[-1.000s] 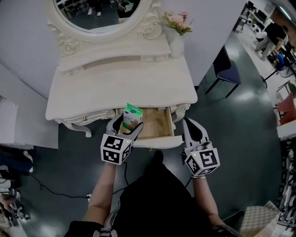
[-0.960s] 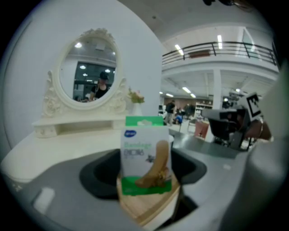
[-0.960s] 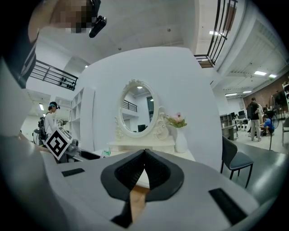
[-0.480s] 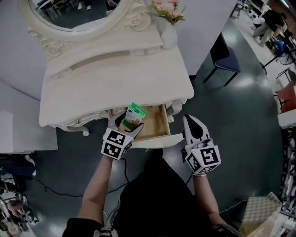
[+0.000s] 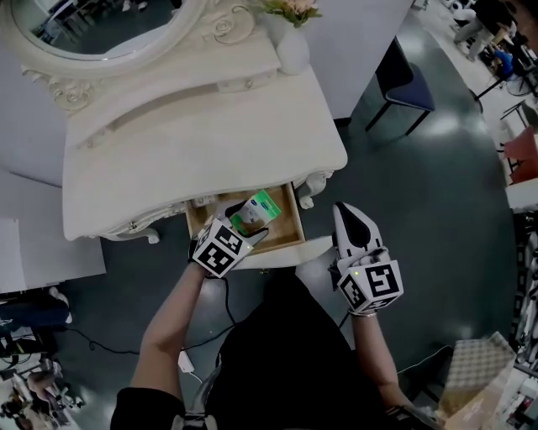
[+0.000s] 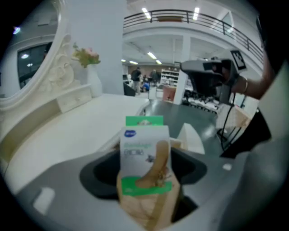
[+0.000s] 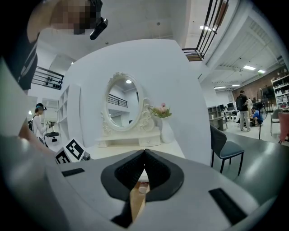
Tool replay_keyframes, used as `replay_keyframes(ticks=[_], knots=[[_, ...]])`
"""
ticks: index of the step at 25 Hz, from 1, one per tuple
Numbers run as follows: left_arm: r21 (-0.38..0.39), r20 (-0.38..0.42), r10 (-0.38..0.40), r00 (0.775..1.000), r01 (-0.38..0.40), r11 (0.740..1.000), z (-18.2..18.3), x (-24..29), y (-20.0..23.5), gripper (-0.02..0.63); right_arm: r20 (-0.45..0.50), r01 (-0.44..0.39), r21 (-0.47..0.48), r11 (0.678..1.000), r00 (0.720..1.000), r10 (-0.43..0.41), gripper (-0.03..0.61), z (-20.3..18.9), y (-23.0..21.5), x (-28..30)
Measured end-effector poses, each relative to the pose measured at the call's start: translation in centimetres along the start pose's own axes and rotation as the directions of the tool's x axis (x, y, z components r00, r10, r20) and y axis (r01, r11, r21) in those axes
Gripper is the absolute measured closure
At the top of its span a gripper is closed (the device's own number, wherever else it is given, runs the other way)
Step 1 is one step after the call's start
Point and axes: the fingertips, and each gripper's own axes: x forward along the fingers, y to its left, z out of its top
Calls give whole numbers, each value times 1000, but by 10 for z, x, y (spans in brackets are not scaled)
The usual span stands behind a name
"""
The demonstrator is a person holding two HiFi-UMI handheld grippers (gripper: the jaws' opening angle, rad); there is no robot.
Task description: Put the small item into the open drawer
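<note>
Vanity drawer (image 5: 286,222) open; left hand-held gripper (image 5: 245,225) w/ box (image 5: 262,204) inside rim.

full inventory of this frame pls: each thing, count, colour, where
dressing table: 1, cream white, against the wall
mirror: 1, oval, carved cream frame, at the table's back
vase: 1, white, back right of the tabletop, holding pink flowers
drawer: 1, wood inside, pulled open at the table's front
box: 1, white and green, over the drawer's inside
chair: 1, dark blue, on the floor right of the table
left gripper: 1, grey, marker cube, jaws shut on the box
right gripper: 1, grey, marker cube, jaws together, empty, right of the drawer
</note>
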Motion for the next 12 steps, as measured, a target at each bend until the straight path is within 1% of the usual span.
replay_keyframes(ticks=[2,5,12], knots=[[23,-47,-38,998,39,999,-6,12,-5,264,-4,8,6,1000,1000,-8,581,-1,-5,0],[65,-122,-77,990,85,994,-15,30,-10,264,-7,22,13,1000,1000,-21,581,-2,-12,-1],[141,-272,-119,955,162,977,-43,69,-14,262,-13,36,26,999,999,-35,581,-6,-21,-3]])
